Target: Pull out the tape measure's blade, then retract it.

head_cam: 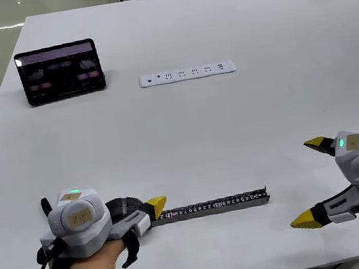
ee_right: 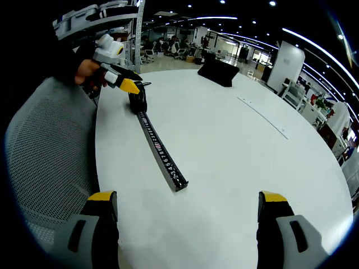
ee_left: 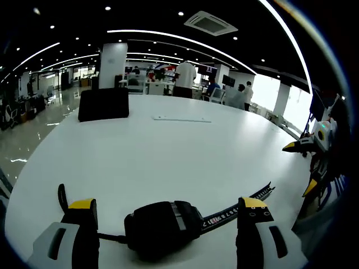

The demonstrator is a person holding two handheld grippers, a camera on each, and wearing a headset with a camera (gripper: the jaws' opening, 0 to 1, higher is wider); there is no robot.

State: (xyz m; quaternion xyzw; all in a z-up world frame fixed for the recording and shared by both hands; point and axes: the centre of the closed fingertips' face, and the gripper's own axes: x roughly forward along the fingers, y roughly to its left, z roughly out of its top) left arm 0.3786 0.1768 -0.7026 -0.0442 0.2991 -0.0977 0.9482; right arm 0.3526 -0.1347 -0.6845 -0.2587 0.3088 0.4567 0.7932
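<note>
One broad white table (head_cam: 232, 119) carries everything, and in the right gripper view a grey mesh chair (ee_right: 50, 140) stands against its near edge. Far back on the left of the tabletop a dark tablet (head_cam: 60, 71) is propped up with its screen lit, and a white power strip (head_cam: 187, 73) lies flat to its right, well apart from the work. The left gripper (ee_left: 168, 204) rests low at the near left of the table, held in a hand (head_cam: 98, 267), with a green light on its top. Its jaws stand apart on either side of the tape measure (ee_left: 162, 227), and its own view shows bare table between each yellow tip and the black case, so the claw brackets the case without pinching it. The right gripper (head_cam: 311, 182) hovers at the near right with its claw spread wide and nothing between the tips, well clear of the tape. The blade (head_cam: 211, 205) is drawn out of the case and lies flat on the table, running straight toward the right gripper. Its printed numbers face up, and its end hook (head_cam: 265, 194) sits free on the surface, short of the right claw.
</note>
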